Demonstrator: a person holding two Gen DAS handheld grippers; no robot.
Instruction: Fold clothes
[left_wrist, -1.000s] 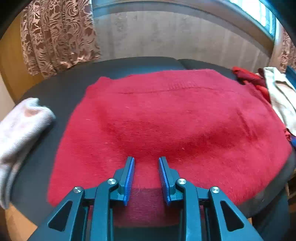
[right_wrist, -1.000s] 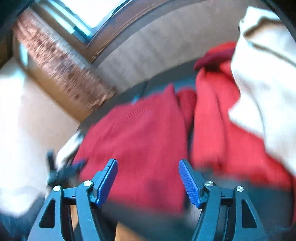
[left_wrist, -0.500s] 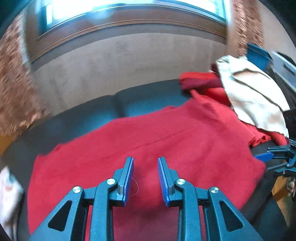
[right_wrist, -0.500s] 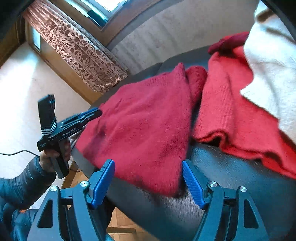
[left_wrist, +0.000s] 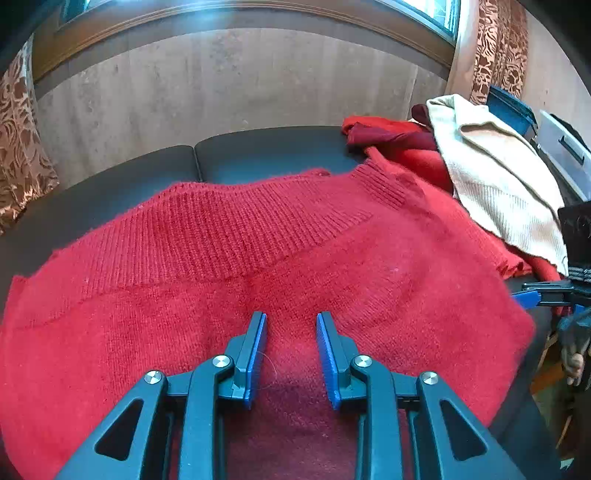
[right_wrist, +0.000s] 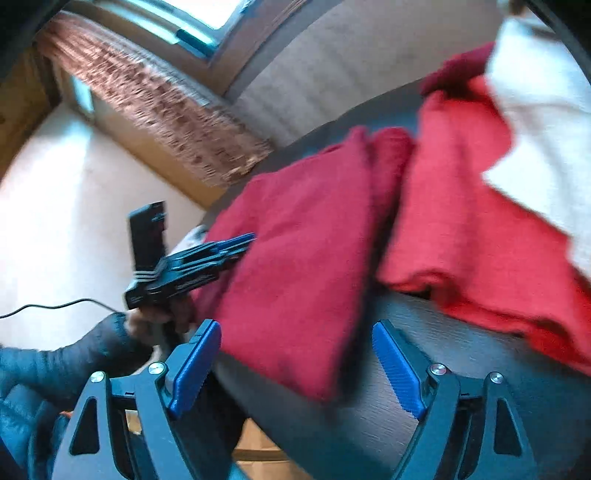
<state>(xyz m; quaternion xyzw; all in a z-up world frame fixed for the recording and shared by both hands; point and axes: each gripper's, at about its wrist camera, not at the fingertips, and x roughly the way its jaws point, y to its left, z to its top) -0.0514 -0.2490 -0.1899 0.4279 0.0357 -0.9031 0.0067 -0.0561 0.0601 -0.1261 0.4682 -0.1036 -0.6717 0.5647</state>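
Note:
A red knitted sweater (left_wrist: 332, 280) lies spread on a dark padded surface (left_wrist: 258, 155), its ribbed band towards the wall. My left gripper (left_wrist: 291, 321) hovers low over the sweater's near part. Its jaws are opening a little, and nothing is pinched between them. In the right wrist view the same sweater (right_wrist: 295, 258) hangs over the surface's front edge. My right gripper (right_wrist: 297, 328) is just in front of that hanging corner, jaws opening wide, pads off the cloth. The left gripper (right_wrist: 236, 240) reaches onto the sweater from the left. The right gripper (left_wrist: 532, 295) shows at the sweater's right edge.
A pile of clothes sits to the right of the sweater: a red garment (right_wrist: 461, 221) under a cream one (left_wrist: 491, 177). A blue bin (left_wrist: 509, 110) stands behind the pile. A wall and patterned curtains (left_wrist: 22, 147) close the back. A dark sleeve (right_wrist: 74, 362) holds the left gripper.
The left view swung right, from the sweater's left side with a white cloth to its ribbed band and the pile. The right gripper's jaws widened. The left gripper came in over the sweater.

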